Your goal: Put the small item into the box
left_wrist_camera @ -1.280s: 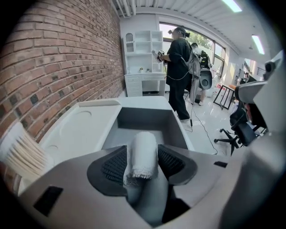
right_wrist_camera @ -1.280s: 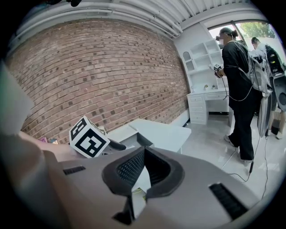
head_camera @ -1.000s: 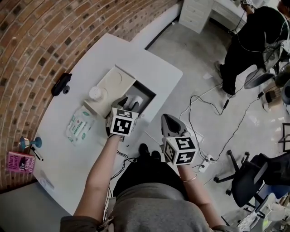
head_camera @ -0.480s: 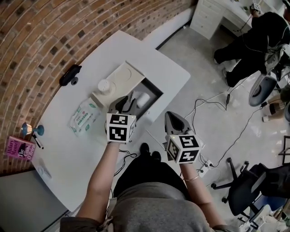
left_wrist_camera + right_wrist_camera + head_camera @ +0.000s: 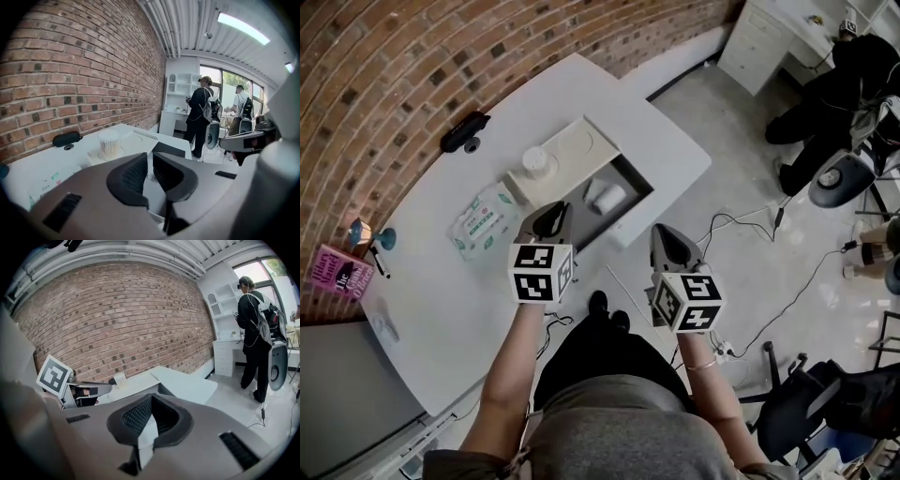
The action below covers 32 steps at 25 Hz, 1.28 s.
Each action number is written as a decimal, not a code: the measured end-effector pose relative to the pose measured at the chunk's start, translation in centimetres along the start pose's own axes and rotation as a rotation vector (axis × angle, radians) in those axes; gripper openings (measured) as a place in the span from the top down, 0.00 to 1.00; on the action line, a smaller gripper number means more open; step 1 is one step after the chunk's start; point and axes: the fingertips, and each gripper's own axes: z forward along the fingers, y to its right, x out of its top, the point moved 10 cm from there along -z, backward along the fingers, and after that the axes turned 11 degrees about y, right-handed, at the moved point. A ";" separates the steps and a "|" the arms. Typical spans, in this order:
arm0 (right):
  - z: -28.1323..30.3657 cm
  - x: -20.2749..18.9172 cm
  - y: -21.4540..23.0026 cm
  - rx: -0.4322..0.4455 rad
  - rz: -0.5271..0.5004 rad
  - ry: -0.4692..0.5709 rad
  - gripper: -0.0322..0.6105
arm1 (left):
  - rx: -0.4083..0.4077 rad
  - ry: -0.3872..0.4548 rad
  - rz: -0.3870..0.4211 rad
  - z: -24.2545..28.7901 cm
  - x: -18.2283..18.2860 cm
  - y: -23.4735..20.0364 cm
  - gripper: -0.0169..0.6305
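The open box sits on the white table near its right edge, dark inside. A small white roll-like item lies in it, free of both grippers. My left gripper hovers over the table just short of the box. Its jaws are closing to a narrow gap with nothing between them. My right gripper hangs off the table's edge over the floor, right of the box. It is shut, and a white sliver shows at the seam that I cannot identify.
The box's pale lid lies beside it, and a round tub of cotton swabs stands on the lid. A wipes pack, a black device and a pink book are further left. People stand at the far right; cables cross the floor.
My left gripper has drawn back out of the box toward me and its jaws have narrowed. The white item now lies uncovered in the box. The right gripper has hardly moved.
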 end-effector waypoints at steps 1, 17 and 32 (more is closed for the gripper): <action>0.0 0.1 -0.1 0.008 -0.002 0.000 0.94 | 0.013 0.007 -0.007 -0.4 0.0 -0.1 0.90; 0.0 0.8 -1.6 0.089 -0.042 0.013 0.95 | 0.119 0.088 -0.111 -6.5 -0.9 -1.5 0.93; -0.8 1.4 -2.5 0.118 -0.090 0.040 0.95 | 0.149 0.104 -0.114 -9.0 -1.4 -1.7 0.94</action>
